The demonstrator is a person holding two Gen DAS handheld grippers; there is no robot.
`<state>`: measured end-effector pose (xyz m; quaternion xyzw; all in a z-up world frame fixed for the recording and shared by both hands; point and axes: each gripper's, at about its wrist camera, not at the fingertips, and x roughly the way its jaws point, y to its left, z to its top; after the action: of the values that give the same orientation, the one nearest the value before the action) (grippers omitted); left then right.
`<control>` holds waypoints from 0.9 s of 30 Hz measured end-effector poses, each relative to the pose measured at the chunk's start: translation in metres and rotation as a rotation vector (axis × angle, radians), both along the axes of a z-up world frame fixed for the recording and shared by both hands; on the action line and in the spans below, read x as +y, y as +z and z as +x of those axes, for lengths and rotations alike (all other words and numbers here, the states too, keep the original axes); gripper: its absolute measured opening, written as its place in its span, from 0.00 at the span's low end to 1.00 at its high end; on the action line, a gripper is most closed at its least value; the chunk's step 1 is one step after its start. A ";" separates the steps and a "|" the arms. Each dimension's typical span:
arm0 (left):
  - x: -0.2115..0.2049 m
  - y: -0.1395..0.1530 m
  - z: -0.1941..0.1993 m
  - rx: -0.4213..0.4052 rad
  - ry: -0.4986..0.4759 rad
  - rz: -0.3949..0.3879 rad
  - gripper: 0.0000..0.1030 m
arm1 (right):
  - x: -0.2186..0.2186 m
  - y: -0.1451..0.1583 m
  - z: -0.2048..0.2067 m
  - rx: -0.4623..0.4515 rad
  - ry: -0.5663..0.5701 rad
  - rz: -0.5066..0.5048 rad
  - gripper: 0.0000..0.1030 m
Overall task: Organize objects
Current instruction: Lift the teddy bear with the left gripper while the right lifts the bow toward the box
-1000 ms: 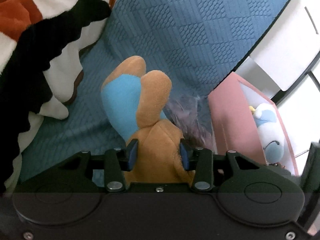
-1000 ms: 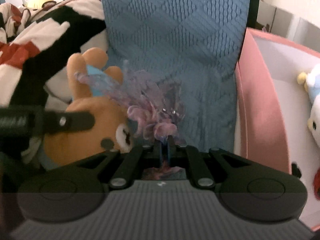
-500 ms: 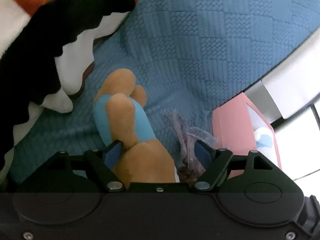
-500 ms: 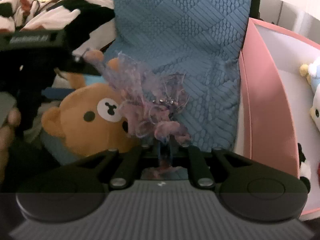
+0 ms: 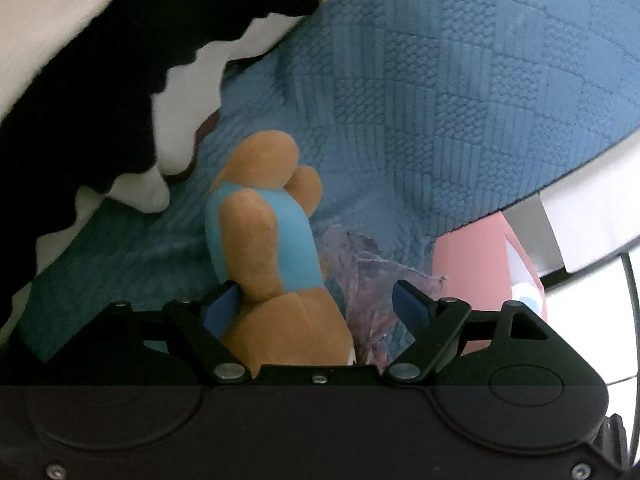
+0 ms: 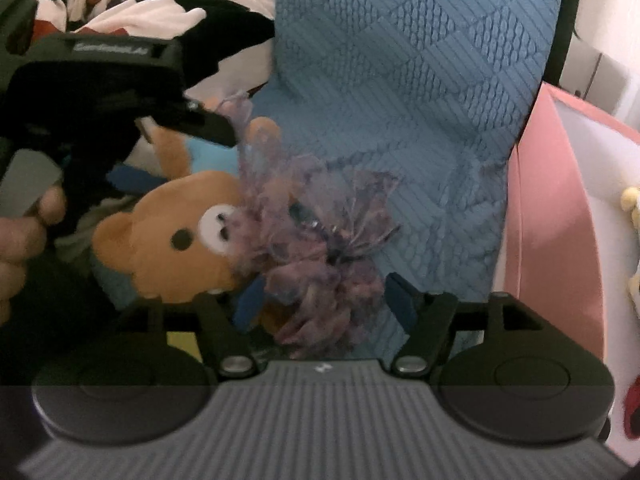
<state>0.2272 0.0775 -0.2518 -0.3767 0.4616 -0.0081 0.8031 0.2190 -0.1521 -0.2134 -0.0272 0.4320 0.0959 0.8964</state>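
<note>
A brown plush bear in a light blue shirt [image 5: 260,240] lies on the blue quilted bedspread [image 5: 420,100]. My left gripper [image 5: 316,304] is open, its jaws spread on either side of the bear's head. A purple gauzy ornament [image 6: 316,240] lies beside the bear's face [image 6: 180,236]. My right gripper [image 6: 320,300] is open around the ornament, jaws apart from it. The ornament also shows in the left wrist view [image 5: 372,280]. The left gripper body [image 6: 100,80] and the hand holding it show in the right wrist view.
A pink box [image 6: 552,220] stands at the bed's right edge, with a plush toy inside [image 6: 632,208]. It also shows in the left wrist view [image 5: 472,256]. A white, black and orange fleece blanket [image 5: 100,80] lies bunched at the left.
Both grippers have opened. The left let go of the bear about half a second ago; the right has just let go of the purple ornament, which now lies on the bedspread.
</note>
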 end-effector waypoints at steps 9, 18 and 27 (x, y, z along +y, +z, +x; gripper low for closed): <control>0.012 -0.008 0.005 0.018 0.046 -0.063 0.79 | -0.020 -0.020 0.042 0.103 -0.153 0.222 0.66; 0.010 -0.010 0.008 0.030 0.027 -0.059 0.79 | 0.003 -0.039 0.054 0.120 -0.105 0.102 0.60; 0.006 -0.007 0.005 0.022 -0.005 -0.041 0.79 | 0.006 -0.045 0.060 0.163 -0.056 0.086 0.23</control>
<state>0.2326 0.0838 -0.2592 -0.3920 0.4709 -0.0158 0.7901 0.2787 -0.1458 -0.2583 0.0312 0.4994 0.0910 0.8610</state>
